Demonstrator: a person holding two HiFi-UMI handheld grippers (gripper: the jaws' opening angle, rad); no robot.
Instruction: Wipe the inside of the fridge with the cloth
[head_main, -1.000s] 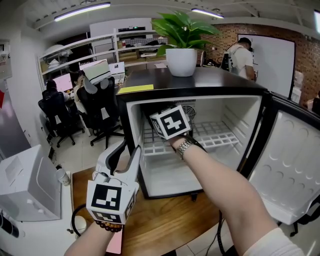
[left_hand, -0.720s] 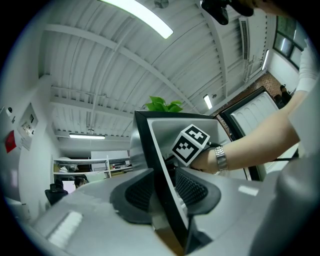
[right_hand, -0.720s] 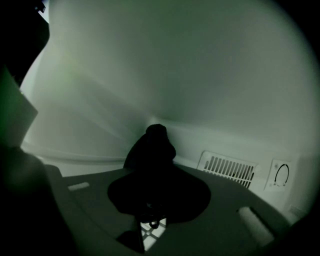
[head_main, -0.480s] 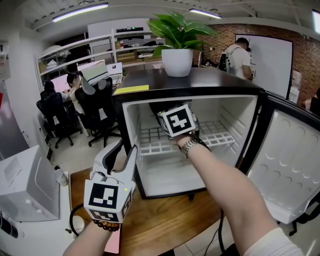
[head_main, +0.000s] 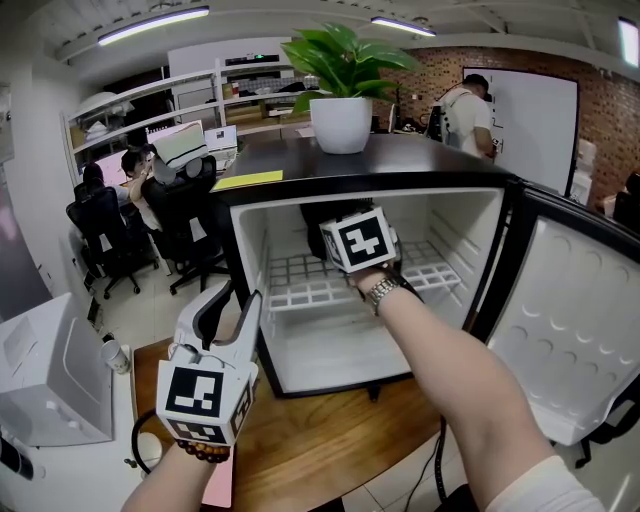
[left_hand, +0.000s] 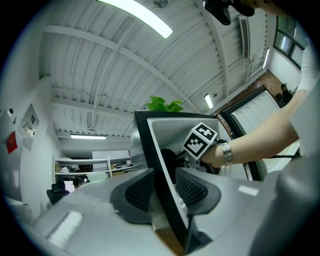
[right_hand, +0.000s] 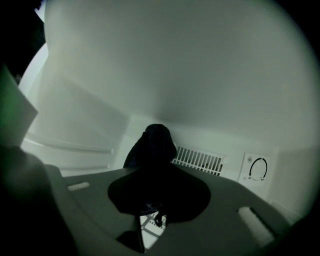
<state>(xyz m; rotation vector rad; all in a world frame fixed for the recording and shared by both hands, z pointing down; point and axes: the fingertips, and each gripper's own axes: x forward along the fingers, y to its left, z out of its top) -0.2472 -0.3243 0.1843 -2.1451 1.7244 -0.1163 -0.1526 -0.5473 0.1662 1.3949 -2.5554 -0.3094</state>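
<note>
The small black fridge stands open on a wooden table. My right gripper reaches deep into the upper compartment above the wire shelf. It is shut on a dark cloth, which sticks up in front of the white back wall near the vent. In the head view its marker cube hides the jaws, and the cloth shows dark just left of it. My left gripper is at the fridge's front left edge, which runs between its pads, gripped from both sides.
The fridge door hangs open to the right. A potted plant sits on top of the fridge. A white box stands at the left. People sit at desks behind, and another person stands by a whiteboard. A dial is on the back wall.
My right gripper has slid to the right along the back of the fridge with the cloth in it. My left gripper has stayed on the fridge's edge.
</note>
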